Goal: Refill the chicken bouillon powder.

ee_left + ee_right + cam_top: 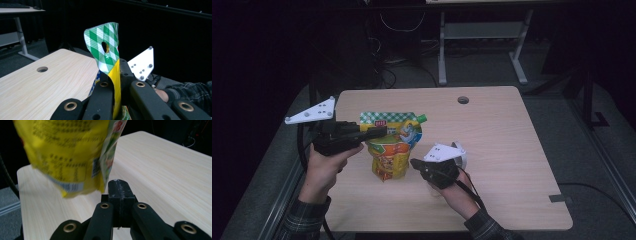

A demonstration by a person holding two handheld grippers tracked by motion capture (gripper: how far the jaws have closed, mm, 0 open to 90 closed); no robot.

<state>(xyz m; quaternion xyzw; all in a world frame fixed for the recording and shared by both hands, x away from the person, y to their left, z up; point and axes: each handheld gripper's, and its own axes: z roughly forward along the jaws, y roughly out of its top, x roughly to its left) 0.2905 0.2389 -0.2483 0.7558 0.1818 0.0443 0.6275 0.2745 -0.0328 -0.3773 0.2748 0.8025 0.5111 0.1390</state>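
On the light wooden table [492,150], near its left half, a yellow spouted pouch [393,150] hangs from the left gripper [379,132], whose jaws are clamped tight on the pouch's green-and-white checked top edge. The pouch's bottom seems to be lifted just clear of the tabletop, though the high view is too dim to be sure. The right gripper [416,164] sits just beside the pouch's lower right corner, its jaws pressed together with nothing between them.

Around the pouch the table carries little: a round cable hole [463,100] near the far edge, well apart from both hands, and a small grey tab [559,198] at the near right edge. Beyond the table stand the white legs of another desk [482,47] on the dark floor. Nothing lies between the right gripper and the pouch.

The left gripper view shows what the high view cannot: the checked strip [105,47] curls upward out of the closed jaws, with a hang hole punched through it, and the yellow film [116,85] is pinched between the pads. It also catches the white plate [142,63] of the other gripper and a plaid sleeve [192,91] behind. The right gripper view shows the pouch's printed back [67,152], blurred, hanging above the wood, and the right gripper's own black fingertips [118,191] meeting just beneath its lower corner without touching it.
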